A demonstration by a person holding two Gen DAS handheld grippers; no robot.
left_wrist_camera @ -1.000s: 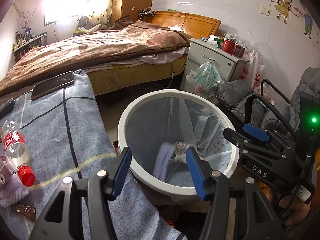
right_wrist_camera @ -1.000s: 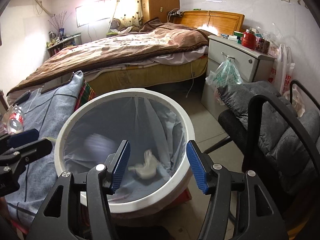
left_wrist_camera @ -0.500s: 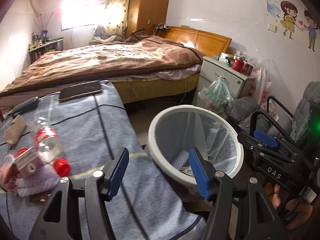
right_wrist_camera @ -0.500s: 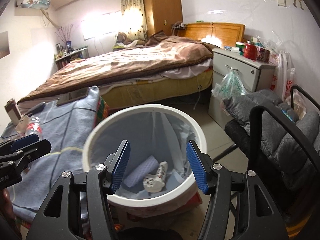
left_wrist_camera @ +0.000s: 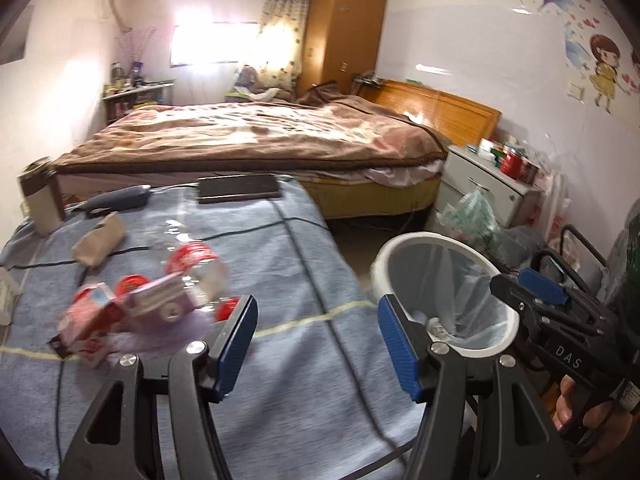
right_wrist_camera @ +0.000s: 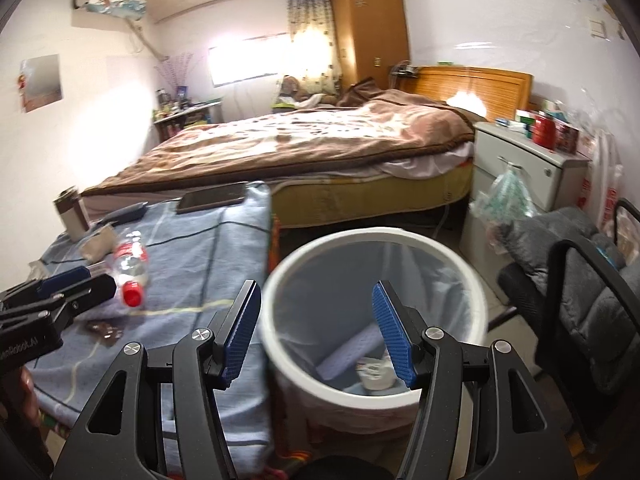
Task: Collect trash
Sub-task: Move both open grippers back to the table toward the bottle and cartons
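The bench [left_wrist_camera: 304,264] at lower left wears a matt, woven blue-grey cloth. On it lies a clear, glossy plastic bottle [right_wrist_camera: 130,266] with a smooth red cap. The waste bin [right_wrist_camera: 456,264] has a smooth white plastic rim lined with thin, faintly shiny film. Each gripper [right_wrist_camera: 316,334] has matt black plastic arms, ribbed blue pads and bright metal screw heads. The bed [right_wrist_camera: 320,140] carries a soft, fuzzy brown blanket before a glossy wooden headboard [right_wrist_camera: 480,80].

Blurred cartons [left_wrist_camera: 100,320] (motion-smeared), bottle [left_wrist_camera: 192,268] beside them
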